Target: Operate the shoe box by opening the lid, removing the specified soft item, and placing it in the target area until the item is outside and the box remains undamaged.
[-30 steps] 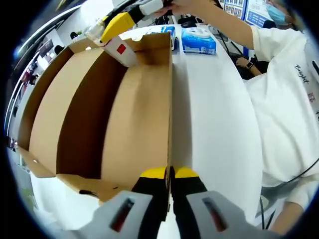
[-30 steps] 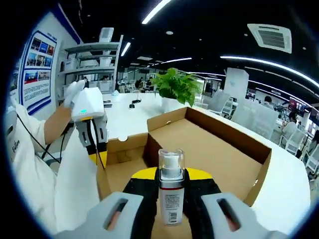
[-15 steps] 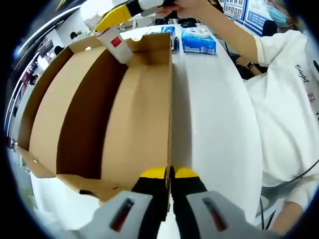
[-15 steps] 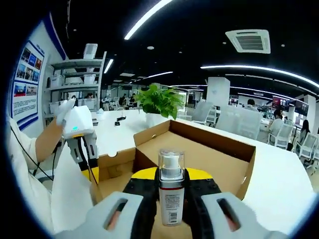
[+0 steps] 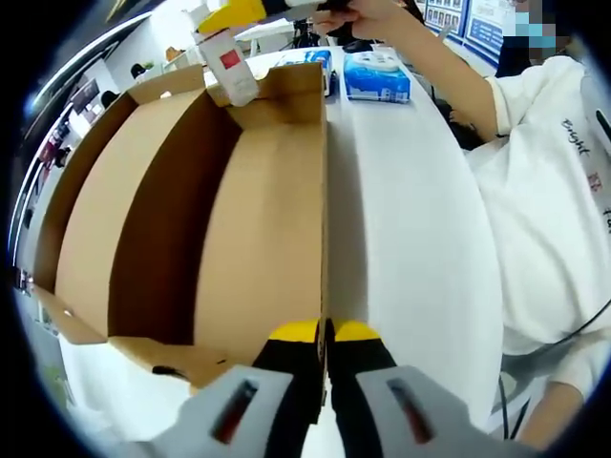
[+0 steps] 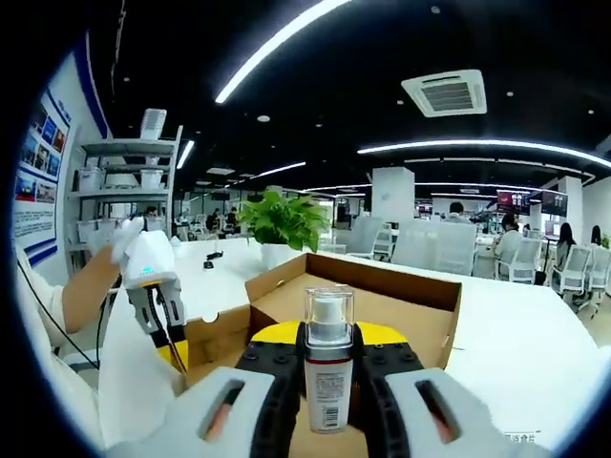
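Gripping one bottle (image 6: 328, 374), seemingly spray-type.

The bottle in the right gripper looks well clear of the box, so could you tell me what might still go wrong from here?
1. The right gripper holds the bottle by its lower body only; a tall, smooth bottle could tip or slip on the way to the table.
2. The left gripper pinches the box wall's thin edge; any pull or twist may crease or tear the cardboard.

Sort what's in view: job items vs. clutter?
Job: open cardboard shoe box; spray bottle shut in right gripper; left gripper clamping box wall.
Clutter: blue tissue pack; potted plant; shelving unit.
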A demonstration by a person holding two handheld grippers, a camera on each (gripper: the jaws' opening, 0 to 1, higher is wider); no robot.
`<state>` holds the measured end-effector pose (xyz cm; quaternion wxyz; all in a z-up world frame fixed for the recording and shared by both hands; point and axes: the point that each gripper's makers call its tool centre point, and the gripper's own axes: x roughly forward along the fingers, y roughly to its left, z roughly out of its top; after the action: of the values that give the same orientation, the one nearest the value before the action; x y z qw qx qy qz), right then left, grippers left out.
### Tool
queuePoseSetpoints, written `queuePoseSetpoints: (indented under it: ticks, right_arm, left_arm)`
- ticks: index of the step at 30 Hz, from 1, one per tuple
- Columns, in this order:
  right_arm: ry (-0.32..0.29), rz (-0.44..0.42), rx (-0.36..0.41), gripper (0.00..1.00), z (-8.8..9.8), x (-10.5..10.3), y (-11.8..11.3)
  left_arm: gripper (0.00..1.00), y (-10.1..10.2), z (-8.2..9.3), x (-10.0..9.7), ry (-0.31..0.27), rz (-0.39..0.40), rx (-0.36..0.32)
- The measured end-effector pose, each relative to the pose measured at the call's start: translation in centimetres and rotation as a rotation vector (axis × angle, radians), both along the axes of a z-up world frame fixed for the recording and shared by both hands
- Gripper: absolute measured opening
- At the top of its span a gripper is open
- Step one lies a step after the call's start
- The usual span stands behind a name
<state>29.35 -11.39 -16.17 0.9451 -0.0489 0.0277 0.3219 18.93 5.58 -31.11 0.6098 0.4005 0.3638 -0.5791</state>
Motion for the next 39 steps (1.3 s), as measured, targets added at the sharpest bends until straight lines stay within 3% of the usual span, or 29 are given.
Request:
queuePoseSetpoints:
  ticks: [7, 14, 26, 39]
  right_arm:
    - [-0.02, -0.013, 0.021, 0.19, 0.7, -1.2, -1.1]
    - [-0.035, -0.023, 0.033, 0.19, 0.8, -3.0, -2.8]
    - [-0.032, -0.021, 0.049, 0.19, 1.0, -3.3, -3.1]
    - [-0.043, -0.037, 0.061, 0.19, 1.6, -3.5, -4.0]
  left_arm:
    - [0.01, 0.0, 0.0, 0.1, -0.006, -0.007, -0.004]
    - [0.01, 0.0, 0.1, 1.7, -0.001, -0.012, -0.002]
    - [0.01, 0.4, 0.3, 2.6, -0.001, -0.068, -0.008]
    - [0.02, 0.1, 0.2, 2.7, -0.013, -0.013, -0.004]
